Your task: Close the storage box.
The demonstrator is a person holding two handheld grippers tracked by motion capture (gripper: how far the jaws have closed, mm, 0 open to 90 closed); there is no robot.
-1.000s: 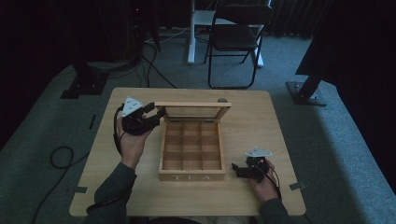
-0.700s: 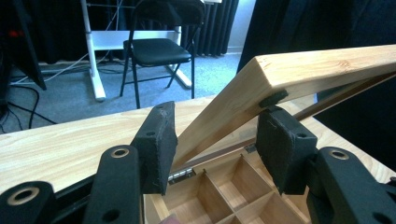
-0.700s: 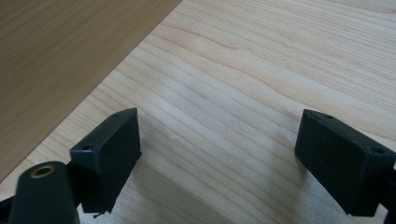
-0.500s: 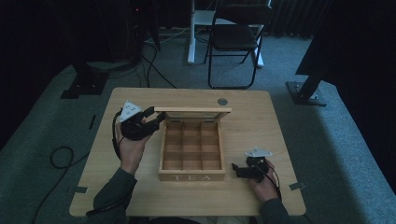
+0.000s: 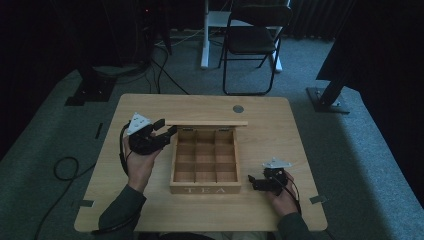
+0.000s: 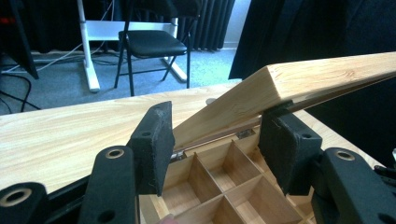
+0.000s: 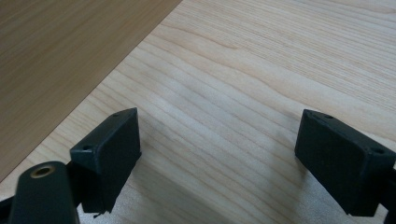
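The left gripper [image 5: 167,134] had its jaws just easing apart around the corner of the raised lid [image 5: 206,122], the pads standing off the wood so the lid apparently rested open by itself on its hinges. The tea box [image 5: 205,189] sat mid-table [image 5: 300,125] with its nine compartments bare (three rows of three, one lid). To its right the right gripper [image 5: 252,182] lay released on the tabletop with nothing in its wide jaws, likely parked while the other worked.

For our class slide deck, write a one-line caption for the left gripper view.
Left gripper jaws, just opening, flank the raised lid of the wooden tea box.
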